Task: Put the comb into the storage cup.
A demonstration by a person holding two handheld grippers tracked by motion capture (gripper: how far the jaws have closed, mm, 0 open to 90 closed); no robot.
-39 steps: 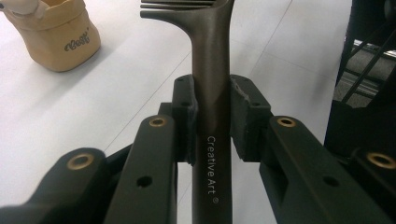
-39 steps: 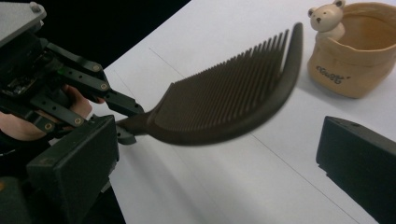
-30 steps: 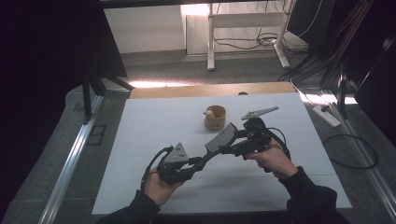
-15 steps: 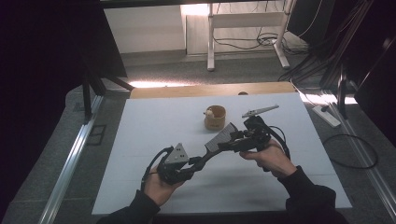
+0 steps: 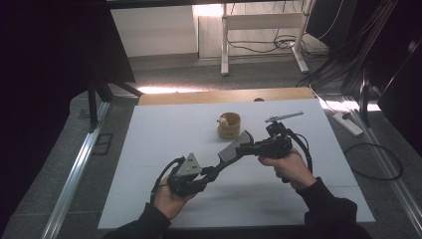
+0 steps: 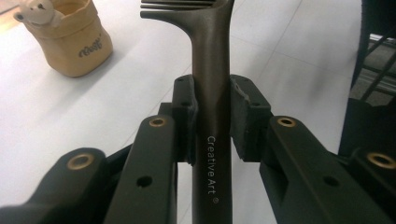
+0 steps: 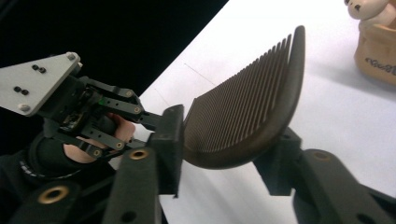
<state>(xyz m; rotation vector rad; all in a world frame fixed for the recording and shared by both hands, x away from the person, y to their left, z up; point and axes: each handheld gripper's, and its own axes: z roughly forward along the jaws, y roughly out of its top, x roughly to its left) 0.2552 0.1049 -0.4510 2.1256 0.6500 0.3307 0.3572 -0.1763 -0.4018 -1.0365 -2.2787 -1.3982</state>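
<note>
Left gripper view, comb (image 6: 211,84) teeth cropped

The comb (image 7: 243,116) is a dark brown, almost bronze where light catches its teeth, and its handle carries pale lettering reading "Creative Art" in the left gripper view. Both grippers are matte black: the left gripper (image 6: 211,116) and the right gripper (image 7: 224,154) have brass-coloured rivets along their jaws. A flat light-grey plate with small dark screws tops the left gripper. The small pouch (image 5: 229,127) is tan (a sandy, canvas-like shade) with dark script printed on its side, and a cream bear figure (image 6: 38,11) with black dots sits at its rim. The table (image 5: 164,134) is plain white. The sleeves (image 5: 331,211) are black.
</note>
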